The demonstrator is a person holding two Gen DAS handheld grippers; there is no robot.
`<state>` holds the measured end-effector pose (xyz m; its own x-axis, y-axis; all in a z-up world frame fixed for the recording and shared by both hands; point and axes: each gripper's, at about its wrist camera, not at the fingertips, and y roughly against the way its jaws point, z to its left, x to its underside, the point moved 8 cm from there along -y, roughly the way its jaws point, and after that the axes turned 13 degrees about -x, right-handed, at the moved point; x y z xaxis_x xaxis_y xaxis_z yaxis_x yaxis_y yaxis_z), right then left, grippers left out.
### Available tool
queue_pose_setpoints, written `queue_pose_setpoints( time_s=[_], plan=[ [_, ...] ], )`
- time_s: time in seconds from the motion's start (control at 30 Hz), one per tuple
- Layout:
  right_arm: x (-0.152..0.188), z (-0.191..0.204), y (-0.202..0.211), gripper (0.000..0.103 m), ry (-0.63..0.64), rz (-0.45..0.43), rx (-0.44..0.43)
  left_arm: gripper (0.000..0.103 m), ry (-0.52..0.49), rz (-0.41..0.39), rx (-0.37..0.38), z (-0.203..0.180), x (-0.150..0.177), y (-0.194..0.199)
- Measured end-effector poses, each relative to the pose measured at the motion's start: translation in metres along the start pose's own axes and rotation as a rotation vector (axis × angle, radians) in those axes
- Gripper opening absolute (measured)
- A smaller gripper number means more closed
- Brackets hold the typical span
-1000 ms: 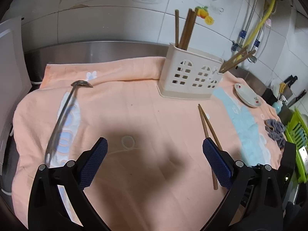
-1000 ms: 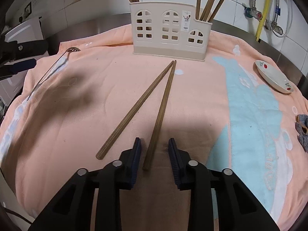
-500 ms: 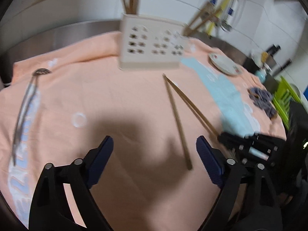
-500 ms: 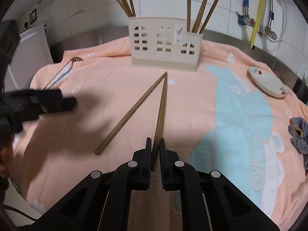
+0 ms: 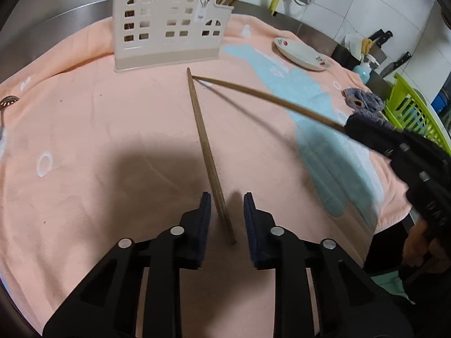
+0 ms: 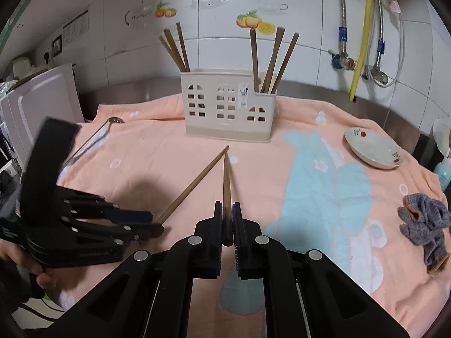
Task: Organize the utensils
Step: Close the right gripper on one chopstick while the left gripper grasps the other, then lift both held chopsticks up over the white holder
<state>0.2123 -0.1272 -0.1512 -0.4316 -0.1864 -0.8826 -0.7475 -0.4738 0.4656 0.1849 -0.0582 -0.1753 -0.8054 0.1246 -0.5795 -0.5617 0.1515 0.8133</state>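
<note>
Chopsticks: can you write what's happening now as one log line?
right gripper: shut on chopstick | left gripper: open around second chopstick | holder: waiting

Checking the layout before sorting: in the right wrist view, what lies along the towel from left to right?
left hand-held gripper → loose chopstick → held chopstick, clamped in the right hand-held gripper → dish → grey cloth.

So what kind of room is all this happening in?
Most likely a home kitchen: a steel counter under white wall tiles, water pipes and valves on the wall, a chopstick holder and a small dish on a towel, knives at the side.
</note>
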Motion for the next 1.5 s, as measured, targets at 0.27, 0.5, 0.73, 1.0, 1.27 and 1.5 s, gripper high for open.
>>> queue_pose_setpoints(
  time_s=[0.27,0.5,0.73,1.0,1.27,1.5],
  plan=[
    [-0.007,-0.001,0.001,0.007,0.021,-0.012,-0.010,0.014,-0.016,-0.001,-0.068,0.001,-0.004,-0.009],
    [-0.016,0.001,0.006,0.007,0.044,-0.024,-0.017,0.007,-0.020,-0.043,-0.160,0.011,-0.017,0.004],
    [-0.054,0.003,0.021,0.007,0.079,-0.078,-0.042,0.006,0.036,-0.153,-0.131,0.034,-0.062,0.051],
    [-0.114,0.000,0.030,0.006,0.121,-0.115,-0.076,0.006,0.038,-0.279,-0.132,0.050,-0.113,0.100],
    [-0.158,0.003,0.024,0.006,0.163,-0.102,-0.121,0.006,-0.005,-0.334,-0.156,0.050,-0.152,0.121],
    [-0.208,0.016,0.039,0.006,0.225,-0.188,-0.122,0.006,-0.014,-0.407,-0.155,0.051,-0.196,0.151]
  ],
)
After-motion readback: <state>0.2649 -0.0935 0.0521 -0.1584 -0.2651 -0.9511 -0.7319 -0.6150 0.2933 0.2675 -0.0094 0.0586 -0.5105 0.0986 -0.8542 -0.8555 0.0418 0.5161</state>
